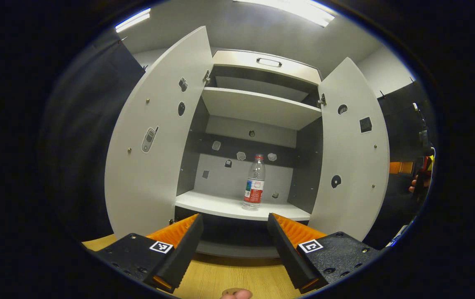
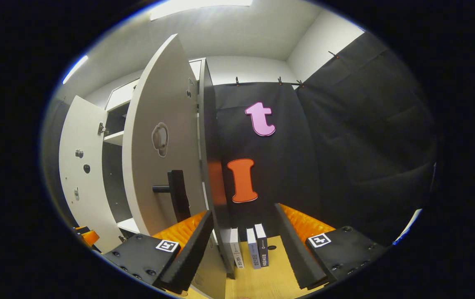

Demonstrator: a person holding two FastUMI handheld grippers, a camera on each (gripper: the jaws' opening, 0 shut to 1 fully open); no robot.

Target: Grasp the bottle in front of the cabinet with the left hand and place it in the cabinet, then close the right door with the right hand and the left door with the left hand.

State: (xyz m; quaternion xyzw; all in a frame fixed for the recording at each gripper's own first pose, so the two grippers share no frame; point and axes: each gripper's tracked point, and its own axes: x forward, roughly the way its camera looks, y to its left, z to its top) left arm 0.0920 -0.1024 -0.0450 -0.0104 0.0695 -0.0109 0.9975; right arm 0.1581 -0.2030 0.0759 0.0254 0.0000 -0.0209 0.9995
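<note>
In the left gripper view we are looking straight into the open cabinet (image 1: 258, 108). On the left, the left door (image 1: 154, 137) is standing swung wide, its inner face dotted with small stickers. Moving right, the water bottle (image 1: 254, 181) is standing upright on the lower shelf (image 1: 220, 205), toward the right of the middle, its red cap up and its red label facing us, apart from both side walls. Above it an upper shelf (image 1: 258, 107) is spanning the interior, and a drawer front with a handle (image 1: 269, 62) is sitting at the top. Farther right, the right door (image 1: 353, 149) is also hanging open. We are holding the left gripper (image 1: 235, 224) low in front of the cabinet over the wooden table (image 1: 229, 278), its fingers spread apart and gripping nothing.

In the right gripper view we are seeing the right door (image 2: 158, 141) from its outer side, with its dark bar handle (image 2: 177, 193) sticking out. The right gripper (image 2: 243, 218) is sitting just right of that handle, fingers spread wide with nothing between them. Beyond the fingers, three small books (image 2: 250, 249) are standing upright on the table beside the cabinet's side panel.
</note>
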